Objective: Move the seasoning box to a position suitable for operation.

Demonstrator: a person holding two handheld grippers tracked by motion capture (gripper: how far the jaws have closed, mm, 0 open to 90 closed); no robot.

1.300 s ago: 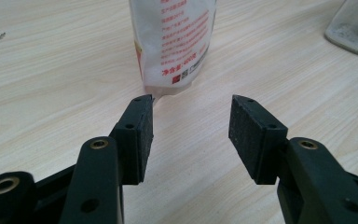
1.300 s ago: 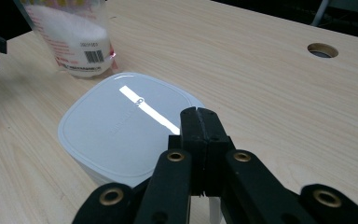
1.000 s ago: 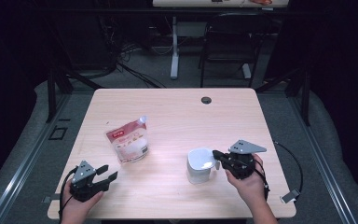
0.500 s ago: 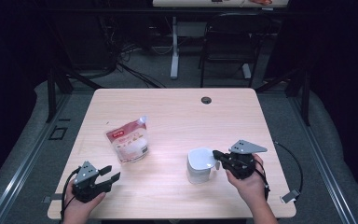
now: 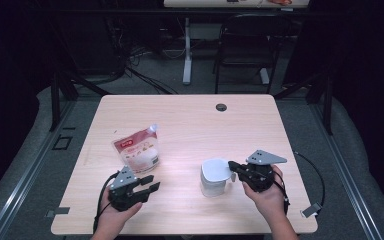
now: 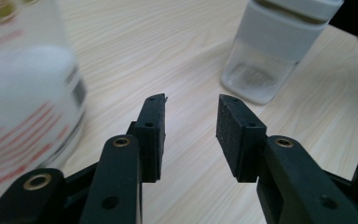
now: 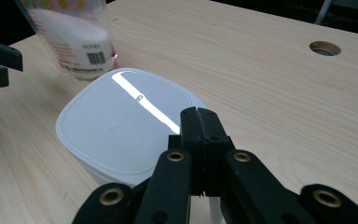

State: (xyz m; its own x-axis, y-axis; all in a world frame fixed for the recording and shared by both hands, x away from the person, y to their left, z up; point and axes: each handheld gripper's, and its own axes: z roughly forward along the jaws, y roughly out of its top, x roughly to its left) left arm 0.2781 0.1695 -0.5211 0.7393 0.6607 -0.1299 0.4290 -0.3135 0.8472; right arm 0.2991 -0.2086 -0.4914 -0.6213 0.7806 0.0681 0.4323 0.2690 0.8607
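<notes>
White lidded container (image 5: 215, 176) stands steadied by the clenched right tongs (image 5: 234, 168) at its rim, while the released, narrowing left tongs (image 5: 149, 182) near the pouch (image 5: 137, 151) on the desk (image 5: 190, 120).

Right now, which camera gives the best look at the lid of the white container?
The right gripper view: the white lid is close, seen from above, with its rounded-square outline and a bright glare stripe. The high view shows it small beside the right gripper. The left gripper view catches the container from the side, the lid cut off at the top edge.
</notes>
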